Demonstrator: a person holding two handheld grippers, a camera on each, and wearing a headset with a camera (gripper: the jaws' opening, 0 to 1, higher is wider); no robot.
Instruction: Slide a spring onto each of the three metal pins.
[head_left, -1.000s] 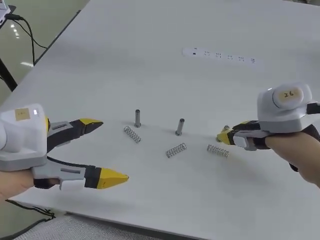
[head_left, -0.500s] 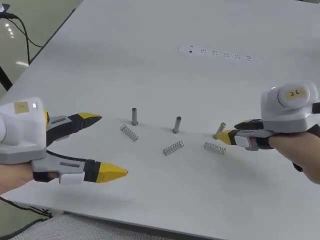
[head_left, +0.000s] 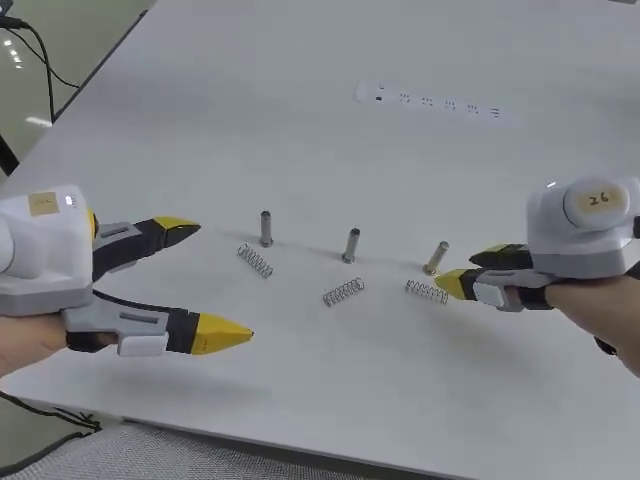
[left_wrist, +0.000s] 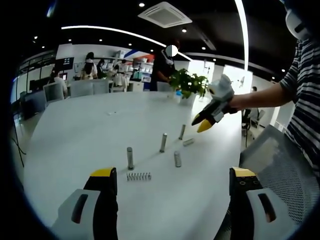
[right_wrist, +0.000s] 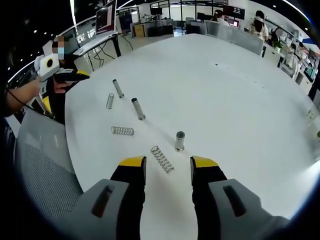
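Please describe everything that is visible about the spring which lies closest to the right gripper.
The spring is a short coil of thin, bare grey metal wire with evenly spaced, open turns. It lies flat on its side on the white table, with nothing threaded through it. It rests beside the nearest metal pin, which stands upright, and is apart from it. The right gripper is just before it, with its jaws open to either side of the near end, not closed on it.

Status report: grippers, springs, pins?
Left gripper open, clear of parts. Right gripper open, jaws by right spring. All three pins bare, springs lying loose. Nothing blocking.
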